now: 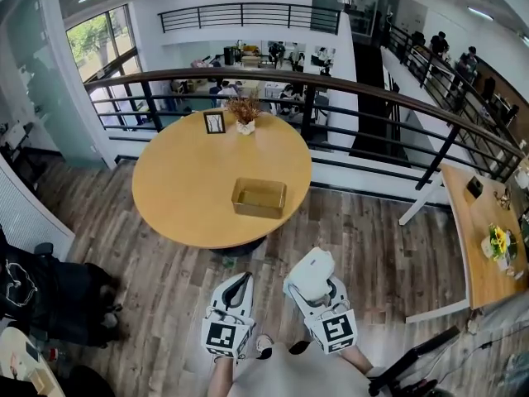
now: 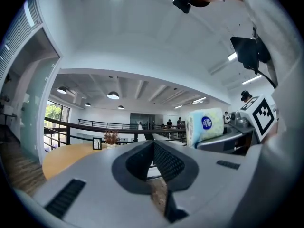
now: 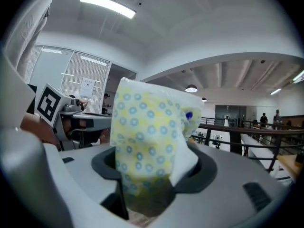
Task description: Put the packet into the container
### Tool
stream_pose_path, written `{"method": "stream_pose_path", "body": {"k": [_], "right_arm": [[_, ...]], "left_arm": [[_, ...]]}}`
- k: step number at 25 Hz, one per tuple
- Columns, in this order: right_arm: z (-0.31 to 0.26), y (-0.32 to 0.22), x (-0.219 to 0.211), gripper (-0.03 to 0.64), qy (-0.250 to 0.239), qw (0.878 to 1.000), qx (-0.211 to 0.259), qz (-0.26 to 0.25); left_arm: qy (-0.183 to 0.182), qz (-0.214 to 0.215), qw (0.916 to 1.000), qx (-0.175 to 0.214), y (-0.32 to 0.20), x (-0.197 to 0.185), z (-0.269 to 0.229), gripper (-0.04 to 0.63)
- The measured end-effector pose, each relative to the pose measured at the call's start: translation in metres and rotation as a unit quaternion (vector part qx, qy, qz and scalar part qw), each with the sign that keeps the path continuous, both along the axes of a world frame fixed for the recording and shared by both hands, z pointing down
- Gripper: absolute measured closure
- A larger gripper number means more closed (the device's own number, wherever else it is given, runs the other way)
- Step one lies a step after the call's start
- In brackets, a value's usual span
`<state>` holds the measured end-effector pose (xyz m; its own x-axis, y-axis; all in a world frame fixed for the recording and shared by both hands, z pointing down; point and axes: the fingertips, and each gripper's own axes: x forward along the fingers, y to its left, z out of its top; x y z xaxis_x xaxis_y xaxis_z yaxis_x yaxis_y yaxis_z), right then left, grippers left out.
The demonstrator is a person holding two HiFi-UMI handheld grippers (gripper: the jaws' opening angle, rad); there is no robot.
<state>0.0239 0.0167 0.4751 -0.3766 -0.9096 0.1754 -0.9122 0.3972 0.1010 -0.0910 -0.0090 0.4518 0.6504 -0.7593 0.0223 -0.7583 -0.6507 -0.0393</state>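
Sitting clamped in right tongs (image 3: 154,191), packet (image 3: 147,132) well apart from container (image 1: 259,198).

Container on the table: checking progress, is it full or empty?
Empty: the container shows only its bare bottom, and the packet is clamped between the jaws of the right gripper.

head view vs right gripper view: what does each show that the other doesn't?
Head view only: the container on the round table, with a picture frame and a dried plant at the table's far edge. Right gripper view only: the packet has a yellow wrap with blue dots, and the jaws are closed on its lower end. Both: the packet held in the right gripper, with the left gripper beside it.
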Motion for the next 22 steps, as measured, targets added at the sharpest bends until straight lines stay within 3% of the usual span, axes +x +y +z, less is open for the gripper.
{"method": "stream_pose_path", "body": {"k": [10,17,22], "right_arm": [[0.021,-0.045,-0.009,0.335,-0.016,1.000,-0.021,0.002],[0.014,-0.118,-0.010,0.336,-0.027,1.000,-0.008,-0.012],[0.003,-0.168,-0.004,0.336,-0.031,0.999,0.003,-0.022]], "left_arm": [[-0.005,0.005,0.9998,-0.020,-0.042,-0.003,0.014,0.591],[0.005,-0.013,0.9998,-0.014,-0.112,-0.004,0.003,0.591],[-0.012,-0.028,0.9995,-0.002,-0.162,-0.002,-0.008,0.591]]}}
